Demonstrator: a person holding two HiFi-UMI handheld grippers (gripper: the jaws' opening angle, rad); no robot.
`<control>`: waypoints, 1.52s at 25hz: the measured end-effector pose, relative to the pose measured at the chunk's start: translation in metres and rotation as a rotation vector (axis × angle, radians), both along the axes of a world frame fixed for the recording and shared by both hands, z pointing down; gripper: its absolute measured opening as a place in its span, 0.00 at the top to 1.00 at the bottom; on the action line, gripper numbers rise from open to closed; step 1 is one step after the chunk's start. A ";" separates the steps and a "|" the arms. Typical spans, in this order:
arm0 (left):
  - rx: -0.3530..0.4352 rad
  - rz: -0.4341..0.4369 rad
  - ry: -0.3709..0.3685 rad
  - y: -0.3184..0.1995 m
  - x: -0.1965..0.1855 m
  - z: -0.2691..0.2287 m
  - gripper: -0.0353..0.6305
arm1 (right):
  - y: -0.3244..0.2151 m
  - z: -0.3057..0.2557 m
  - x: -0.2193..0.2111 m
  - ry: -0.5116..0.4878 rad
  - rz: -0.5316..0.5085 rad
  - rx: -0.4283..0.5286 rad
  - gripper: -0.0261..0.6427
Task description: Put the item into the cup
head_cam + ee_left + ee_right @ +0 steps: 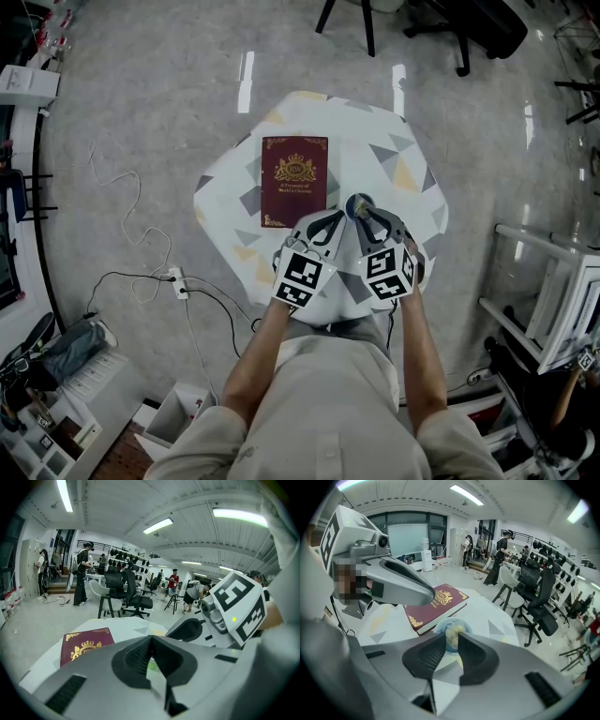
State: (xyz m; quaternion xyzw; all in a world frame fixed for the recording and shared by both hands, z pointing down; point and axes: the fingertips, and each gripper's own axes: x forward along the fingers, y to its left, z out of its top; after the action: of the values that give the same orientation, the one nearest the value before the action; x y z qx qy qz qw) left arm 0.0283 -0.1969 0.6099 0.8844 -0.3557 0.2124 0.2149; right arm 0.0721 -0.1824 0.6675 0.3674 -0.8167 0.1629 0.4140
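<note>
Pale yellow and lumpy, the item (453, 631) is seen inside the bluish cup (442, 623), directly beyond the tips of the right gripper (449, 637). In the right gripper view its jaws are set apart, with a clear gap between the pads. Nothing is pressed between them, and only the cup and its contents show through the gap.

In the head view the cup (359, 206) stands on the patterned table (403, 159), at about four o'clock from the maroon book (294, 181) and just beside the book's lower right corner. The right gripper (370, 217) is held right at the cup, on its six o'clock side. The left gripper (330, 223) is held close by, at about eight o'clock from the cup, and its tips lie near the book's near edge.

In the left gripper view the jaws of the left gripper (151, 638) are brought together at the tips, and nothing is caught between them.

The main step is judged to be done, since the item lies in the cup and is no longer gripped. Only the drawing back of the right gripper appears to be left. Whether the item is fully settled on the bottom of the cup cannot be told.
</note>
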 end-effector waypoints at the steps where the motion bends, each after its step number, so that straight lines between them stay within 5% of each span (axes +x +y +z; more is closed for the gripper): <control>1: 0.002 0.001 0.000 0.000 0.000 -0.001 0.93 | 0.000 -0.001 0.000 0.000 0.002 0.002 0.83; 18: 0.031 0.011 -0.003 0.005 -0.008 -0.015 0.93 | 0.000 -0.023 0.006 0.000 0.054 0.059 0.79; 38: 0.132 0.032 0.020 0.017 -0.023 -0.075 0.93 | 0.012 -0.132 0.019 -0.174 0.210 0.270 0.81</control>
State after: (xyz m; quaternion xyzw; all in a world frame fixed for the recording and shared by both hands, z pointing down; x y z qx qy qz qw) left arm 0.0053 -0.1796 0.5348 0.9044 -0.3523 0.1831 0.1562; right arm 0.0913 -0.1708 0.5356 0.4873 -0.8211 0.1254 0.2694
